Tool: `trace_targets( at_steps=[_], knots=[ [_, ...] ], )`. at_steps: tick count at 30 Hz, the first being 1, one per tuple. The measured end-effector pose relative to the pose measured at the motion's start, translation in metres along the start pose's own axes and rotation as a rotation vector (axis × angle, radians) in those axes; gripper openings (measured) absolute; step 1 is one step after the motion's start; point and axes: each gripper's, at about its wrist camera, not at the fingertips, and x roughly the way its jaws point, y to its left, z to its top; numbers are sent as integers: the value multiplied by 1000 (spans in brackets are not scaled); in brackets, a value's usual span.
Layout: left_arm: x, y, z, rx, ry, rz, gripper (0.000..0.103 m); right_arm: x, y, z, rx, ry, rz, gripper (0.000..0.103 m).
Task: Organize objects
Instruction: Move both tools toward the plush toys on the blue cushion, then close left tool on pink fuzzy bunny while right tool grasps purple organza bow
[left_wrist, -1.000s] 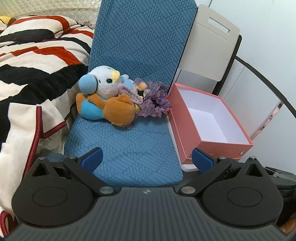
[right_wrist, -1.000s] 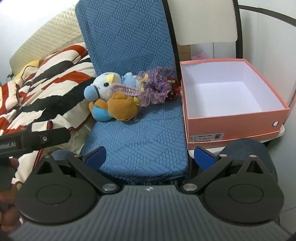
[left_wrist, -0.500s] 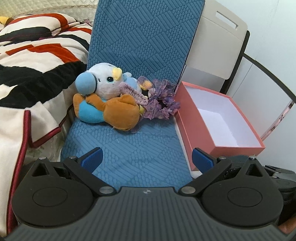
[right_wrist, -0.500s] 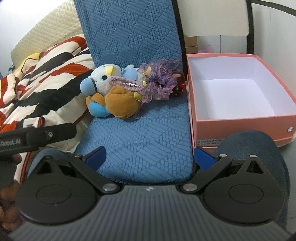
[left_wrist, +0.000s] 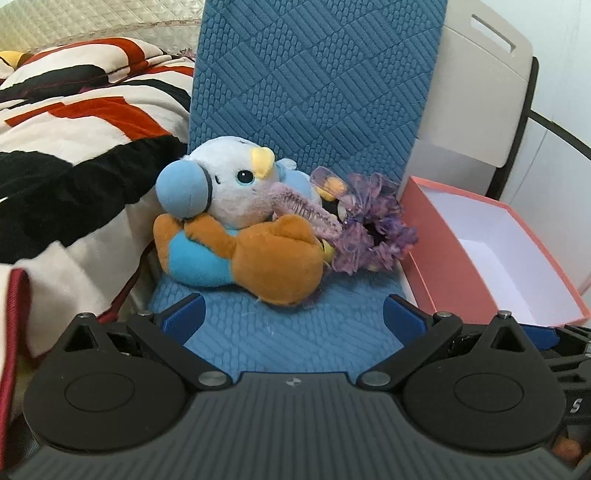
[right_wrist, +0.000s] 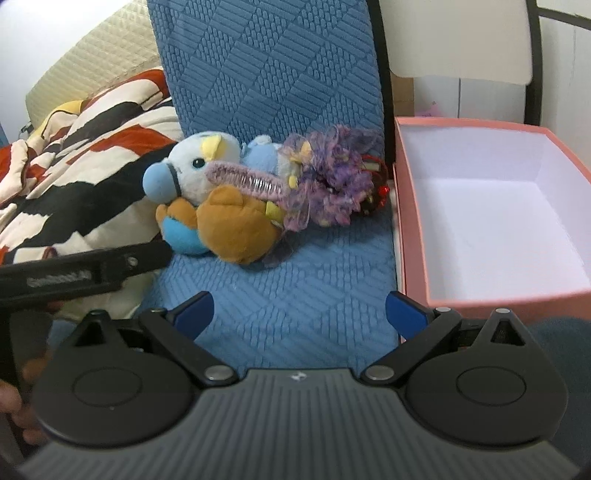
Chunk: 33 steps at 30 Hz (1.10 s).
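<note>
A plush bird (left_wrist: 236, 225) (right_wrist: 207, 206) in white, blue and orange lies on the blue chair seat (left_wrist: 295, 332) (right_wrist: 314, 288). A pink fuzzy hair clip (left_wrist: 306, 212) (right_wrist: 243, 181) rests across it. To its right a purple frilly scrunchie (left_wrist: 373, 229) (right_wrist: 332, 184) touches the clip, with a red trinket (right_wrist: 376, 184) behind. An empty pink box (left_wrist: 461, 273) (right_wrist: 413, 236) stands right of the seat. My left gripper (left_wrist: 293, 319) is open just short of the plush. My right gripper (right_wrist: 299, 312) is open over the seat front, holding nothing.
A red, black and white striped blanket (left_wrist: 74, 155) (right_wrist: 74, 162) lies on the left. The blue quilted backrest (left_wrist: 314, 92) rises behind the toys, with a white chair back (left_wrist: 476, 110) beyond. The left tool's black body (right_wrist: 81, 277) and a hand (right_wrist: 22, 406) cross the right view's lower left.
Both grippers have moved forward toward the toys, so the plush and the box look larger. The left gripper has closed in most. Jaws stay open.
</note>
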Motion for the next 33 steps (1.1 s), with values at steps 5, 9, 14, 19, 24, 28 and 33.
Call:
trace_targets(
  at_steps=[5,9,14,19,24,28,33],
  knots=[
    [29,7,9,-17,-3,8,103,25,3,11,-47,-21,-14,101],
    [48,17,19,-15,-31,35,103,45,4,23,-66,-42,-33,101],
    [74,31,29,-29,-24,33,103,73,5,42,-99,-82,-53,100],
    [89,36,38,-8,-66,66,103,93,4,57,-143,-139,-64,100],
    [101,41,51,-26,-92,55,102,111,-3,69,-129,-146,-86,100],
    [110,42,57,-24,-86,22,97,129,-5,75,-140,-109,-84,100],
    [124,41,66,-9,-71,-30,80,151,-7,80,-184,-52,-115,100]
  ],
)
